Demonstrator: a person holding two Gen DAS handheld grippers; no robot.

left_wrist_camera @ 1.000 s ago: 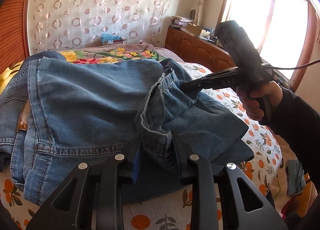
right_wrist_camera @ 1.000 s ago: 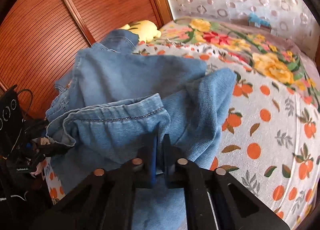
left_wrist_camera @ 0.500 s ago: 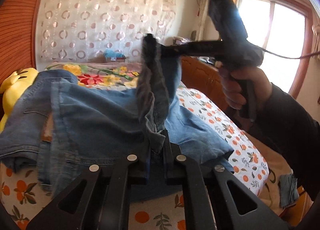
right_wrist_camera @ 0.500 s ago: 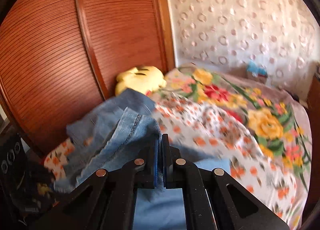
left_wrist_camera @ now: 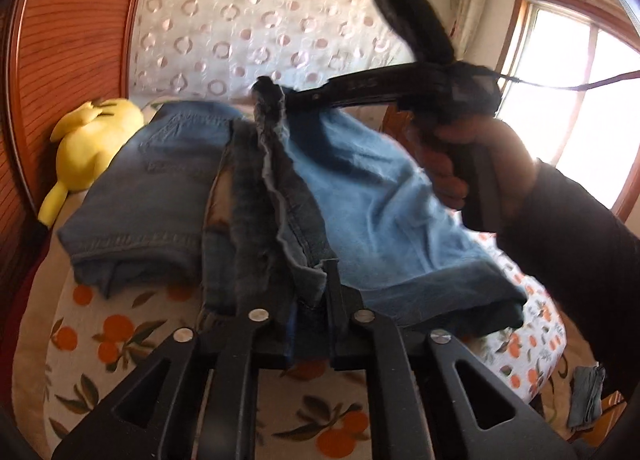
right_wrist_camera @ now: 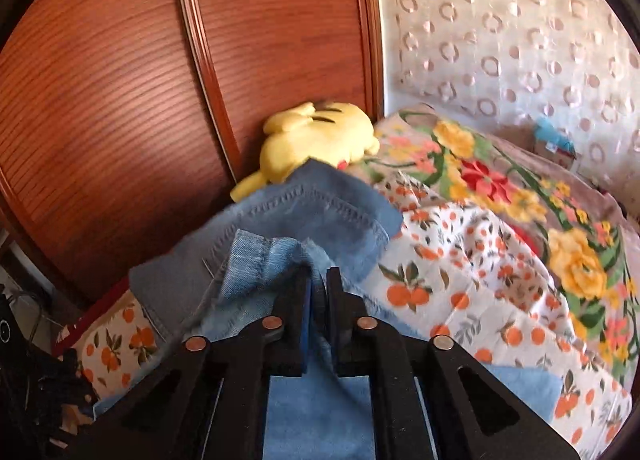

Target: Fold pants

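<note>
Left wrist view: left gripper (left_wrist_camera: 310,292) jaws, just easing apart a touch, clamp the jeans (left_wrist_camera: 360,199) hem edge; right gripper (left_wrist_camera: 276,97), jaws also just loosening slightly, pinches the same hem higher up. Jeans drape over the orange-print bedsheet (right_wrist_camera: 480,260). Bare sheet lies right of the denim, yellow plush (right_wrist_camera: 316,139) by the wardrobe (right_wrist_camera: 120,79). Writing on the gripper's too blurry.

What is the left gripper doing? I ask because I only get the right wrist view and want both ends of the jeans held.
Observer: The left gripper pinches a jeans edge low over the bed; its jaws have just been opening slightly, with denim between them.
Operator: How does my right gripper sit against it?
Observer: The right gripper holds its edge higher, with cloth stretched between the two; its jaws have just been opening too.
</note>
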